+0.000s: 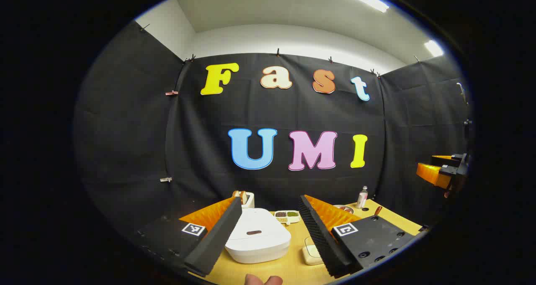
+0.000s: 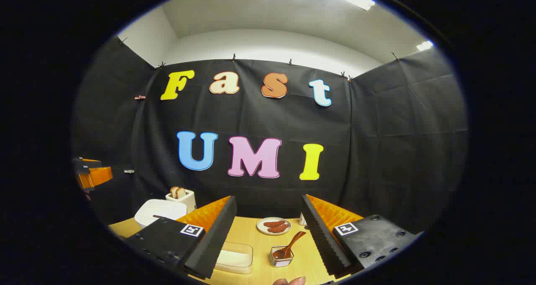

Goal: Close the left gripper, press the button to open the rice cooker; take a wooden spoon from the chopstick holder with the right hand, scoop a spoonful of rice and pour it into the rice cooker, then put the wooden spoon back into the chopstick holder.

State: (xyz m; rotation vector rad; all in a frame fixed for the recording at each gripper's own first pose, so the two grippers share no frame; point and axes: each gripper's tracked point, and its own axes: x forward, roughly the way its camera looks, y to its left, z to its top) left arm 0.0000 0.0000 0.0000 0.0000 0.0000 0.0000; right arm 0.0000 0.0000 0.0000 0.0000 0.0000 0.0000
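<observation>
while both tools hang above the table (image 2: 255,234), nothing is begun. left gripper (image 1: 268,230): wide apart, empty, rice cooker (image 1: 257,237) below, lid down. right gripper (image 2: 268,234): wide apart, empty, likely lined up for the wooden spoon (image 2: 289,243) leaning in its chopstick holder (image 2: 281,256). clear tub of rice (image 2: 234,258) just beside. plate (image 2: 274,225) of brown food behind.

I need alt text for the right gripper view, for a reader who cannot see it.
The right gripper hangs open above a wooden table, nothing between its jaws. Ahead stand a holder with a wooden spoon and a clear box of rice.
</observation>
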